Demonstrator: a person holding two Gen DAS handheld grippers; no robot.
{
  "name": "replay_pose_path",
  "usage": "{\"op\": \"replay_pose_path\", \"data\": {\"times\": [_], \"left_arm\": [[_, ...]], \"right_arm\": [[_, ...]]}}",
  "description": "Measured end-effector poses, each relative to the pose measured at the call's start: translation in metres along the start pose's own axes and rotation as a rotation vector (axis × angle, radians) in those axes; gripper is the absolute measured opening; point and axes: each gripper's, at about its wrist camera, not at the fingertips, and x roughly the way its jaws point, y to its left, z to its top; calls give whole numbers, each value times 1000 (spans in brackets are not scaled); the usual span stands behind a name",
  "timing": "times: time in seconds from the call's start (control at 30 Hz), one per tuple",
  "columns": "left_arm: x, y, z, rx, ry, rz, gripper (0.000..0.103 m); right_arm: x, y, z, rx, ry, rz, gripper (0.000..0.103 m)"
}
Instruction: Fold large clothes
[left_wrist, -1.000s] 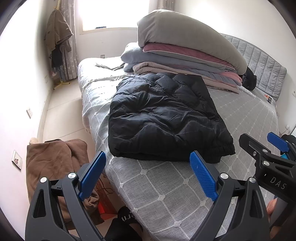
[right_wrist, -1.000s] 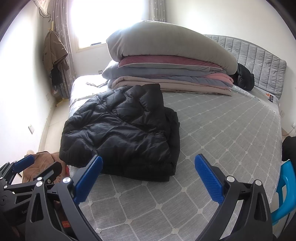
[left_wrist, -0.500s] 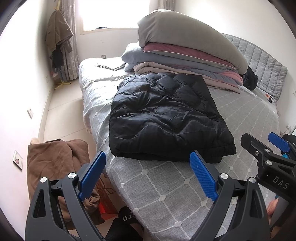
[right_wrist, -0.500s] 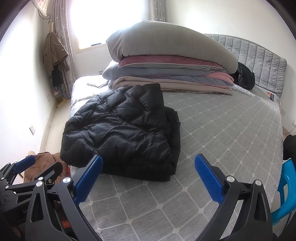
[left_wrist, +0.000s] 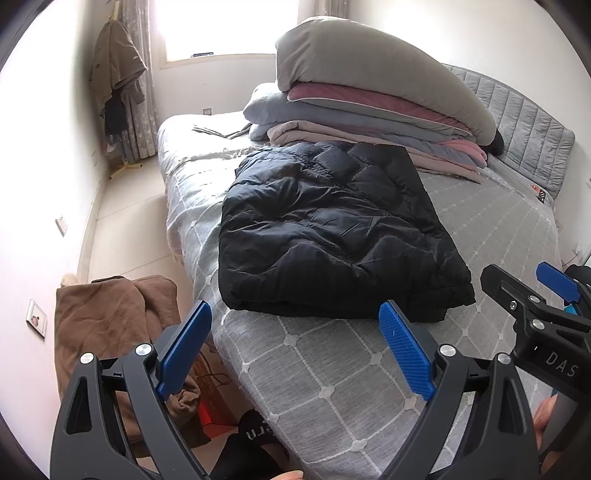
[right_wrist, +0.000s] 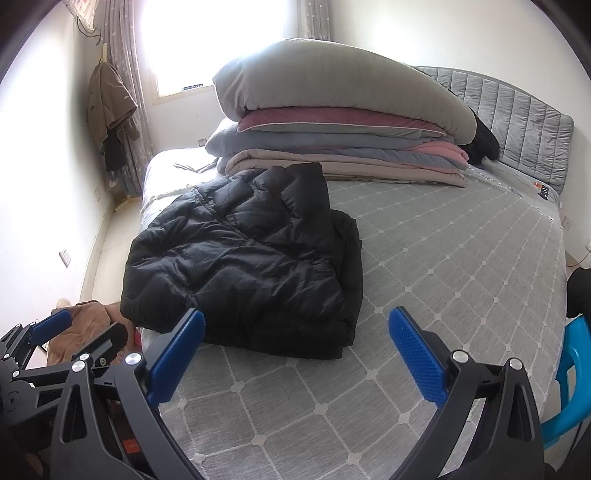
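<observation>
Left gripper (left_wrist: 293, 347) and right gripper (right_wrist: 295, 354): jaws spread wide, empty, near edge of bed (right_wrist: 461, 258). Folded black puffer jacket (right_wrist: 243, 262) lies flat on bed's left half, long axis near-to-far, far end touching stacked quilts (right_wrist: 332, 122).

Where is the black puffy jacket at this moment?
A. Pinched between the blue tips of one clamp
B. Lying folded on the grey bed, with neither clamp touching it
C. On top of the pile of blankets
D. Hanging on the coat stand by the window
B: the jacket lies folded on the bed, and both the left gripper and the right gripper are open, short of it.
</observation>
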Motion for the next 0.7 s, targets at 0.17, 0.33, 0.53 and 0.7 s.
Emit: {"op": "replay_pose_path", "data": {"times": [0.17,0.33,0.53,0.7], "left_arm": [[2,-2,-1,8,2,3,89],[2,-5,-2,19,2,5,89],[2,-5,-2,15,-2,6,89],[1,-4,-1,8,-19,4,90]], "right_arm": [[1,-1,-1,4,4,2,96],[1,-1,-1,3,6,3,96],[2,-2,-1,5,5,6,96],[2,-3,-1,8,3,5,96]]}}
